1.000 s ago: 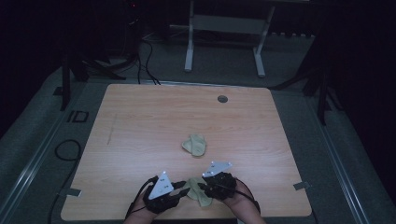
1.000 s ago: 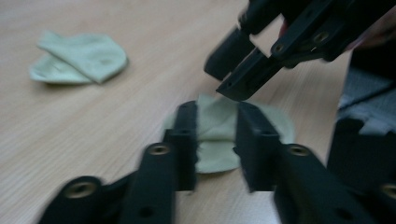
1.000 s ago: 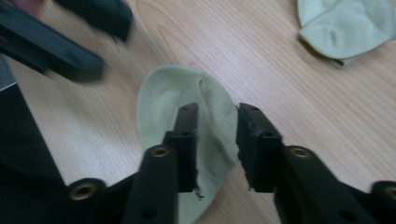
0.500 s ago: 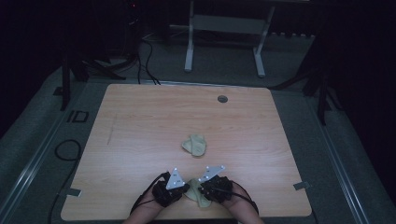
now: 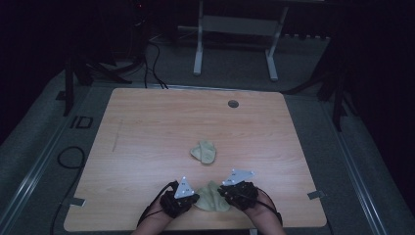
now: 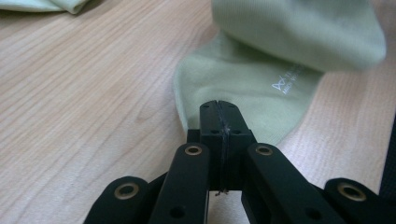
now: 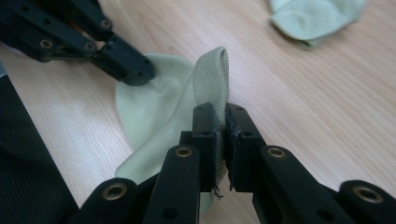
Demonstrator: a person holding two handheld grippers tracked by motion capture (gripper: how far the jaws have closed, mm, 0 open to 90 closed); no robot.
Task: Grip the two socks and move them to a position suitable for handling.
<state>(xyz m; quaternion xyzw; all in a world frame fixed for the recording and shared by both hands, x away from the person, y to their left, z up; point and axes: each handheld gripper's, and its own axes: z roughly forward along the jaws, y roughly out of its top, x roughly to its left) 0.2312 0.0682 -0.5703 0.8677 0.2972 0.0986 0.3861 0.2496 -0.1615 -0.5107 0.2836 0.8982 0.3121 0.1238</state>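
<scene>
Socks: two pale green knit ones on the light wood-grain tabletop [image 5: 147, 127]. One pale green sock [image 5: 204, 151] lies bunched near the tabletop's middle, well apart from both of my hands. The second pale green sock [image 5: 211, 197] sits at the near edge, between my two hand-held grippers.

My left hand-held gripper [image 5: 194, 198] is at that near sock's left edge. In the left gripper view the jaws are pressed together with no gap, tips [image 6: 219, 114] over the sock's [image 6: 243, 88] edge; cannot tell whether any fabric is actually pinched between them. Small white printed lettering shows on the sock there, and a fold of it rises above.

My right hand-held gripper [image 5: 224, 191] is at the sock's right side. In the right gripper view it [image 7: 220, 116] is clamped on a raised fold of the sock [image 7: 212, 74], the fabric standing up in a loop above the jaw tips while the rest lies flat on the tabletop [image 7: 299, 88]. Same view has my left hand-held gripper [image 7: 140, 70] touching the sock's far edge, and the other sock [image 7: 317, 18] at top right.

Each gripper carries one grey three-cornered plate, two in all. One small round dark hole [image 5: 233, 104] sits near the tabletop's far edge.
</scene>
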